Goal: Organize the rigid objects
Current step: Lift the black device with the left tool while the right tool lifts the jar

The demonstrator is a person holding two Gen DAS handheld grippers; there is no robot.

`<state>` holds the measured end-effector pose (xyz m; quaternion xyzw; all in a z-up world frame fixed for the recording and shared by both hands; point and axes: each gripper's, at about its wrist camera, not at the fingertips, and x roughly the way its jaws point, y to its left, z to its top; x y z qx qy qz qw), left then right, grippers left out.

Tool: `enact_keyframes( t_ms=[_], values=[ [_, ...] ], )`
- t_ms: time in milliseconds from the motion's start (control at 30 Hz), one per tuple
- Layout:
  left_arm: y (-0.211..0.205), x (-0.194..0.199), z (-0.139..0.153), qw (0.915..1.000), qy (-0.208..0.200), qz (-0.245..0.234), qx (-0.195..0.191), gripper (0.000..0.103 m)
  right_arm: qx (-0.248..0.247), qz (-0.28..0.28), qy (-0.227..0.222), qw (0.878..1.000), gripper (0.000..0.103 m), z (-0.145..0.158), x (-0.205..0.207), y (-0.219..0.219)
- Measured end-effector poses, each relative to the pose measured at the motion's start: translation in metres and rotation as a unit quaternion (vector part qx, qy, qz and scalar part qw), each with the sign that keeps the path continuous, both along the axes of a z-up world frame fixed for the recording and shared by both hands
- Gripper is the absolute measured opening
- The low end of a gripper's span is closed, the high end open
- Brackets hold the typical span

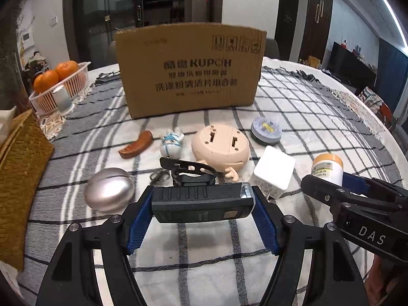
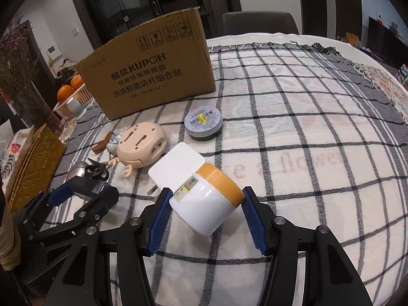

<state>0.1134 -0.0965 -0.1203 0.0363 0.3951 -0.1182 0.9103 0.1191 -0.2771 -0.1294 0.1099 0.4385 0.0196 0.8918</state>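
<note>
My left gripper is shut on a black bike light with a strap mount, held just above the checked tablecloth. My right gripper is shut on a white jar with a yellow lid, tilted; the jar also shows in the left wrist view. On the cloth lie a silver egg-shaped case, a brown wooden piece, a small white-blue charm, a beige toy head, a white charger cube and a round tin. A cardboard box stands behind them.
A pink basket with oranges sits at the far left. A woven mat lies on the left table edge. A chair stands behind the table. Checked cloth spreads to the right.
</note>
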Motion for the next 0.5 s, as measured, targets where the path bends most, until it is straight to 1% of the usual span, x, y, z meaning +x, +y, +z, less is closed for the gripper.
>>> enact_keyframes(
  t_ms=[500],
  values=[
    [0.028,-0.01,0.043,0.9989,-0.043,0.018,-0.004,0.072,-0.031,0.007,-0.061,0.998,0.056,0.051,-0.012,0.026]
  ],
)
